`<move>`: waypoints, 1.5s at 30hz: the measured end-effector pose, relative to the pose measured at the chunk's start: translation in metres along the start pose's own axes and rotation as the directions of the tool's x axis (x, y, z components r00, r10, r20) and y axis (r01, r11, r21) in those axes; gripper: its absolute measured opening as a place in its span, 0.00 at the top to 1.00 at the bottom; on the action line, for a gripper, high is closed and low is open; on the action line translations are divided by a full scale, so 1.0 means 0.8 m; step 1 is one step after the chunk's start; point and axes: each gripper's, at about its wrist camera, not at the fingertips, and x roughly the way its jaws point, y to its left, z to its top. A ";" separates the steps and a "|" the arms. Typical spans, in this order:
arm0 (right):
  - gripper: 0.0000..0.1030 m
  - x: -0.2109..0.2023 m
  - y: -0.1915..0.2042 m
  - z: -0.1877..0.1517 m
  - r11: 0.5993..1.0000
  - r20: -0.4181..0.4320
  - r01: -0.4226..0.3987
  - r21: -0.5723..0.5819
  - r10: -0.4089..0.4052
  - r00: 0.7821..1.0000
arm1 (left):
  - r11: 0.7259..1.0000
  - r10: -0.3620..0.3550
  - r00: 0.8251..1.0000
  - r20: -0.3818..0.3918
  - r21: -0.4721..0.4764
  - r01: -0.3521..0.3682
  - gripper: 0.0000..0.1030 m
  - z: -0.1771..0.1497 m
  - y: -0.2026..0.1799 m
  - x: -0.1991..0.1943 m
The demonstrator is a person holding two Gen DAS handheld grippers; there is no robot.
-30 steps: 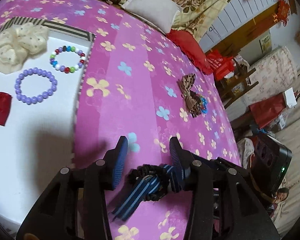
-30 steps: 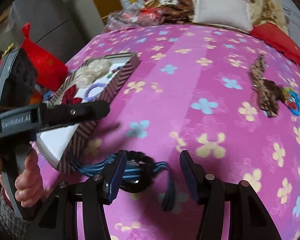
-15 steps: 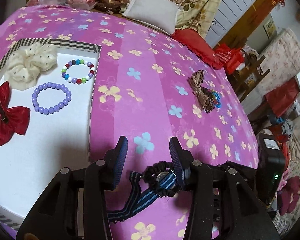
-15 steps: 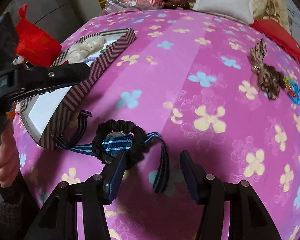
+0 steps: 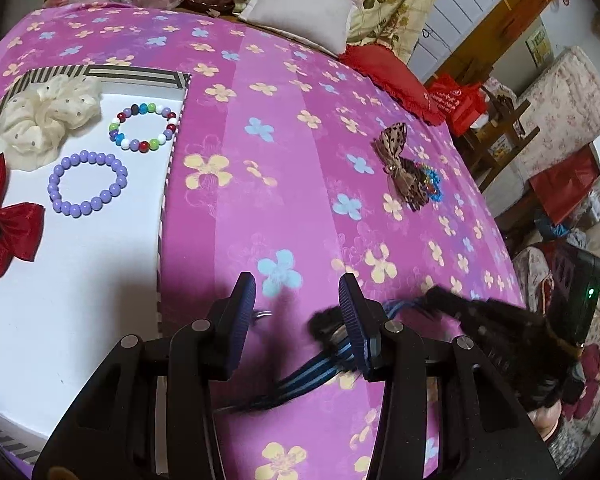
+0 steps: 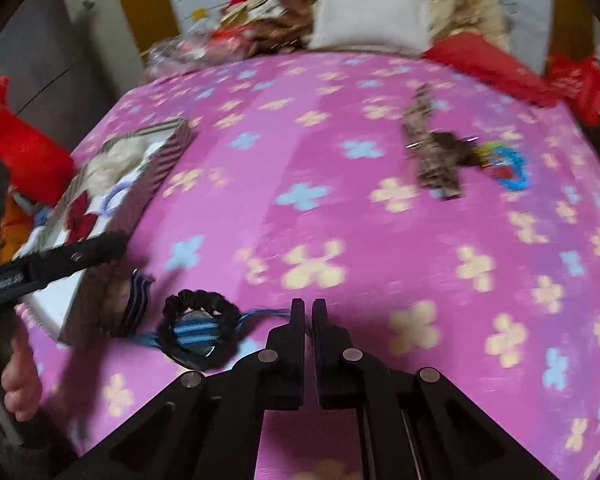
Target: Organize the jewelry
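Left wrist view: the left claw (image 5: 296, 304) hangs with its jaws apart over the bed (image 5: 300, 168), just beside the striped wall of the white-floored box (image 5: 100, 320). In the box lie a cream scrunchie (image 5: 48, 120), a multicolour bead bracelet (image 5: 143, 128), a purple bead bracelet (image 5: 87, 188) and a red bow (image 5: 4, 220), all apart, with bare floor nearer the camera. The blue-striped band (image 5: 320, 372) runs slantwise under the right finger, blurred. A leopard bow (image 5: 402, 168) lies well apart on open pink sheet; a white pillow (image 5: 304, 12) sits at the far edge.

Right wrist view: the right claw (image 6: 308, 312) is pressed together on a blue strand of the band (image 6: 196, 330), whose black ruffled ring lies to its left, long axis sideways toward the box (image 6: 132, 184). The leopard bow (image 6: 432, 156) touches a blue beaded piece (image 6: 508, 168).
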 end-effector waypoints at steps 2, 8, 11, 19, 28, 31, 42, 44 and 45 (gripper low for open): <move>0.86 -0.007 -0.001 -0.002 0.998 0.000 -0.054 0.016 0.054 0.999 | 1.000 0.002 1.000 -0.001 -0.005 -0.002 0.60 -0.001 0.001 0.001; 0.57 -0.043 0.051 -0.024 0.980 0.050 -0.064 -0.190 0.075 0.996 | 0.999 -0.020 1.000 -0.015 -0.044 0.019 0.60 0.001 0.010 0.005; 0.57 -0.029 0.086 -0.037 0.946 0.021 -0.073 -0.316 0.084 0.996 | 0.999 -0.014 1.000 -0.007 -0.041 0.014 0.60 0.001 0.009 0.001; 0.95 0.031 0.107 -0.034 0.942 -0.046 -0.041 -0.333 0.027 0.999 | 1.000 0.010 1.000 0.020 -0.027 -0.009 0.60 0.000 0.012 -0.009; 0.96 -0.079 0.007 0.009 0.998 0.160 -0.052 -0.040 0.058 0.985 | 0.995 -0.005 1.000 -0.002 0.104 0.005 0.58 -0.009 -0.024 -0.001; 0.96 -0.111 -0.033 0.014 0.998 0.228 0.024 0.052 -0.035 0.973 | 0.976 0.007 0.998 -0.054 0.219 0.005 0.56 -0.025 -0.052 0.016; 0.96 -0.101 -0.096 -0.028 0.988 0.159 0.023 0.155 -0.048 0.986 | 0.877 0.163 0.983 -0.080 0.467 -0.108 0.65 -0.076 -0.111 0.069; 0.96 -0.097 -0.091 -0.034 0.989 0.153 0.013 0.147 -0.036 0.988 | 0.906 0.137 0.985 -0.101 0.416 -0.084 0.65 -0.065 -0.100 0.070; 0.96 -0.096 -0.091 -0.035 0.989 0.150 0.008 0.146 -0.031 0.988 | 0.921 0.124 0.986 -0.107 0.384 -0.074 0.65 -0.056 -0.093 0.069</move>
